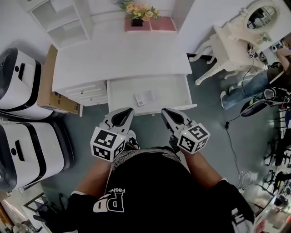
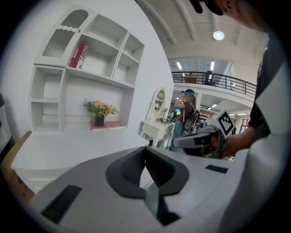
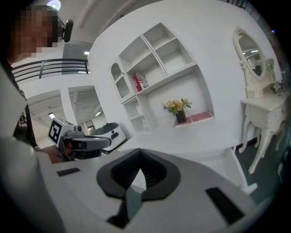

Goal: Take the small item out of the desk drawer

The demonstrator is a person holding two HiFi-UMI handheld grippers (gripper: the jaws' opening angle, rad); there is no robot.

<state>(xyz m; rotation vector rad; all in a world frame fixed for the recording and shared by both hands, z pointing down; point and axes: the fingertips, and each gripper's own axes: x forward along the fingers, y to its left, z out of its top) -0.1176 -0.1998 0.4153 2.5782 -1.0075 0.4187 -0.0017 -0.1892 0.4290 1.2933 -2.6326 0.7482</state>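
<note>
The person is holding the left gripper [image 1: 123, 114] and the right gripper [image 1: 173, 116] side by side close to the body, both with jaws pressed together and gripping nothing. Just beyond their tips the desk drawer [image 1: 182, 96] is standing open, and the small item [image 1: 145, 97], flat and white, is lying inside it. Farther away, flowers [image 1: 138, 10] are standing at the back of the desk [image 1: 118, 57].

White wooden desk [image 1: 122, 59]: two flat pink books [image 1: 150, 23] side by side at far edge, dark pot of yellow flowers [image 1: 137, 13] on left one. Open white drawer [image 1: 177, 93], near side: small white paper card [image 1: 145, 97] inside.
</note>
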